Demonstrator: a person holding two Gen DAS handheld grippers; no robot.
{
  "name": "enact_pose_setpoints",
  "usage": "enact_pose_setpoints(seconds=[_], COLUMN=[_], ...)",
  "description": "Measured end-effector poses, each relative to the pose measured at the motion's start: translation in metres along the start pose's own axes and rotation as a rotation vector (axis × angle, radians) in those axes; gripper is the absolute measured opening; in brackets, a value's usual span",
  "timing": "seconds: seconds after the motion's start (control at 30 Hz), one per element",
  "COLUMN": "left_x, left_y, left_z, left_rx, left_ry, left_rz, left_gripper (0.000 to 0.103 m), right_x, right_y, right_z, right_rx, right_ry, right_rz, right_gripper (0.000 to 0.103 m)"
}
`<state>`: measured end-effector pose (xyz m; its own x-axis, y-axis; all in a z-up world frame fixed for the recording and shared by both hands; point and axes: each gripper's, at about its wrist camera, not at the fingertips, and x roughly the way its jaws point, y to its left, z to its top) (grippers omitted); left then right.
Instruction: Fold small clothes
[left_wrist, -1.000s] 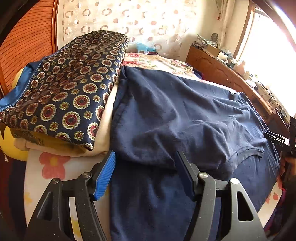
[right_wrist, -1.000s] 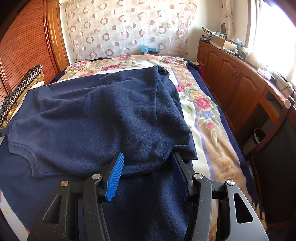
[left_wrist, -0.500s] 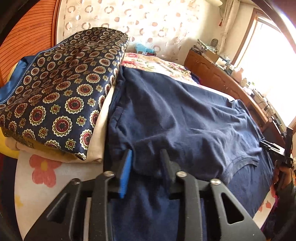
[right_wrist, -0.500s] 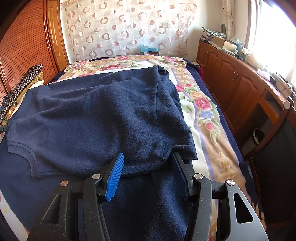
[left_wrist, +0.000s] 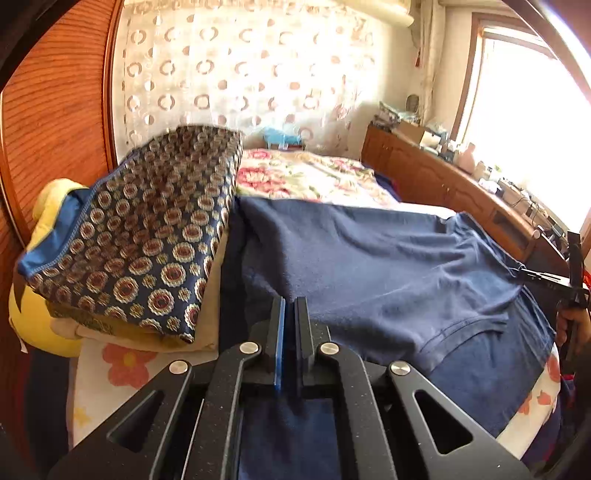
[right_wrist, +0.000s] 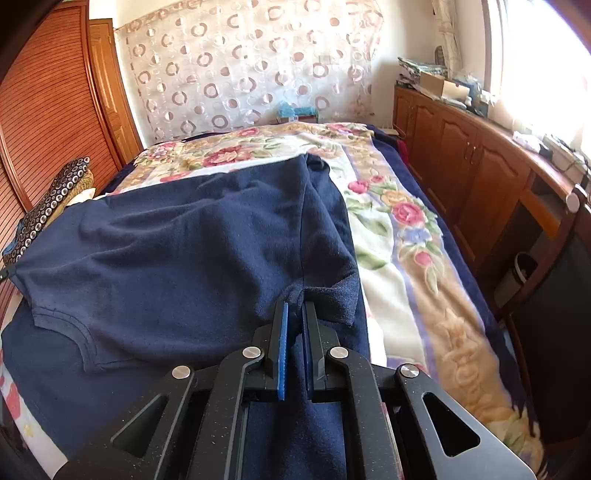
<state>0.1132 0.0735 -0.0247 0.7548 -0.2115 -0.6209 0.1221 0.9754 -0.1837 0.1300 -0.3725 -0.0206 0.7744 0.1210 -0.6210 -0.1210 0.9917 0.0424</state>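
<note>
- My left tongs (left_wrist: 290, 306) are pressed nearly together, the blue pad and the black finger pinching the near edge of the navy shirt (left_wrist: 369, 266).
- My right tongs (right_wrist: 294, 310) are likewise drawn in tight, with a fold of the same navy shirt (right_wrist: 184, 251) bunched between the pads at its near right corner.
- The shirt lies spread across the bed (right_wrist: 399, 258), over a darker navy cloth (right_wrist: 110, 391) that shows below its hem; its ribbed neckline (right_wrist: 79, 343) curves at the lower left of the right wrist view.
- In the left wrist view the right tongs (left_wrist: 535, 275) show at the far right edge of the shirt, with my right hand (left_wrist: 576, 328) behind them.
- Just left of the shirt sits a stack of folded fabric topped by a navy cloth with round medallions (left_wrist: 147, 251), resting on beige layers and a yellow cushion (left_wrist: 33, 317).
- Beyond the shirt, the floral blanket (right_wrist: 258, 147) runs to the head of the bed.
- Further off, a curtain with ring patterns (right_wrist: 240, 74) covers the wall, a wooden wardrobe (right_wrist: 48, 122) stands on the left, and a wooden counter (right_wrist: 480, 147) with clutter runs under the bright window (right_wrist: 543, 55) on the right.
</note>
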Motion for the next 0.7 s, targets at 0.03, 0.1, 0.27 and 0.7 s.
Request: enact_pose_setpoints(seconds=[0.03, 0.1, 0.27, 0.7], left_x=[-0.004, -0.012, -0.04, -0.086], left_y=[-0.001, -0.002, -0.005, -0.003], left_z=[0.001, 0.003, 0.001, -0.032], left_rx=[-0.002, -0.006, -0.016, -0.029], left_ry=[-0.009, -0.032, -0.089, -0.107], left_rz=[-0.008, -0.016, -0.043, -0.079], left_gripper=[0.005, 0.005, 0.005, 0.005], right_x=[-0.003, -0.015, -0.055, -0.118], right_y=[0.0, 0.001, 0.002, -0.003], right_z=[0.0, 0.001, 0.003, -0.034], right_rx=[-0.006, -0.014, -0.025, -0.062], right_ry=[-0.016, -0.062, -0.169, -0.24], right_rz=[0.001, -0.004, -0.001, 0.025], right_gripper=[0.006, 0.005, 0.005, 0.005])
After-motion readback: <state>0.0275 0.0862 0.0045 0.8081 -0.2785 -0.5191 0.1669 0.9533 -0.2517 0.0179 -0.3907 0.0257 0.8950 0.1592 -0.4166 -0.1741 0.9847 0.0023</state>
